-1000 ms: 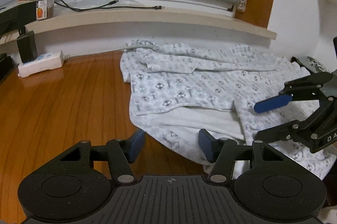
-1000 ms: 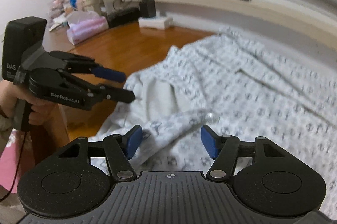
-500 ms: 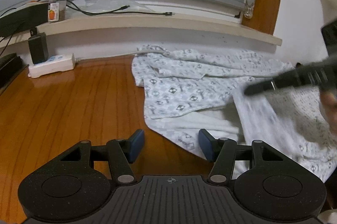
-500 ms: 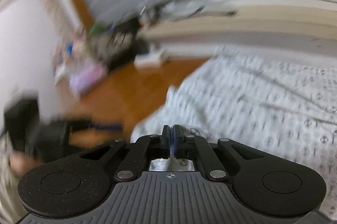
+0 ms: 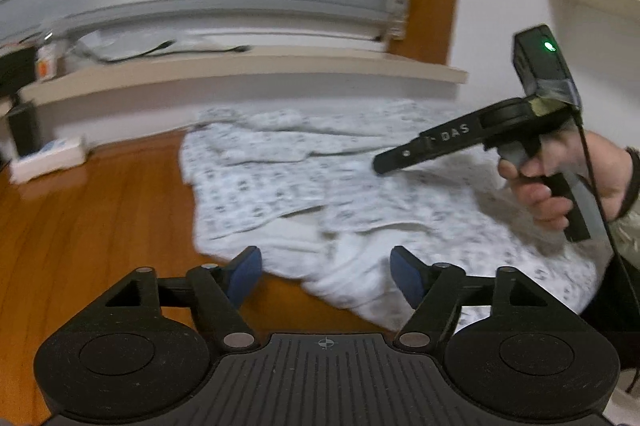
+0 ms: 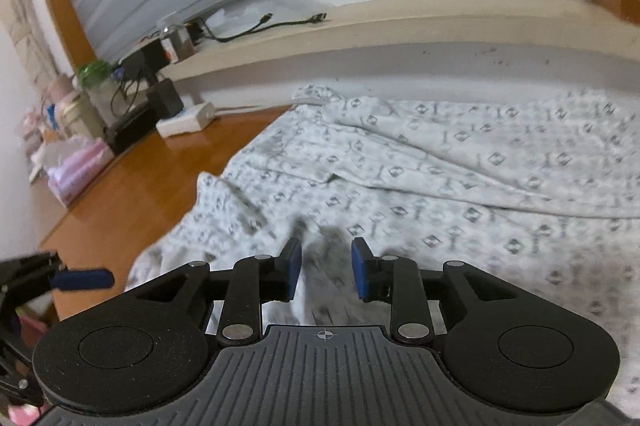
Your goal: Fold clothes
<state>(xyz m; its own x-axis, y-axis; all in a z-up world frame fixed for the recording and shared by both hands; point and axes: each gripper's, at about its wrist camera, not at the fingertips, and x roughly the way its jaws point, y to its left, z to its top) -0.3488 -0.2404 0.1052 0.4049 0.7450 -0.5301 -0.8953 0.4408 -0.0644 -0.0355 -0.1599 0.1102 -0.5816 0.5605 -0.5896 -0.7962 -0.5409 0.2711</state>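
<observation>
A white garment with a grey diamond print point(image 5: 304, 181) lies spread on the wooden table point(image 5: 80, 234), its near hem turned up to show the plain lining. It fills the right wrist view point(image 6: 460, 177). My left gripper point(image 5: 326, 276) is open and empty, just above the garment's near left edge. My right gripper point(image 6: 326, 268) is partly open, low over the cloth, with a raised fold of fabric between its pads; the pads do not pinch it. The right gripper also shows in the left wrist view point(image 5: 378, 165), held over the garment's middle.
A white power strip point(image 5: 48, 157) and a black adapter point(image 5: 24, 125) sit at the back left by the wall. A sill with cables point(image 6: 264, 23) runs behind. Bottles and a pink pack point(image 6: 76, 165) crowd the far left end. A shelf point(image 5: 592, 5) hangs at right.
My right gripper was shut half a second ago and has opened partway, now over the middle of the garment. My left gripper has stayed open near the garment's near edge.
</observation>
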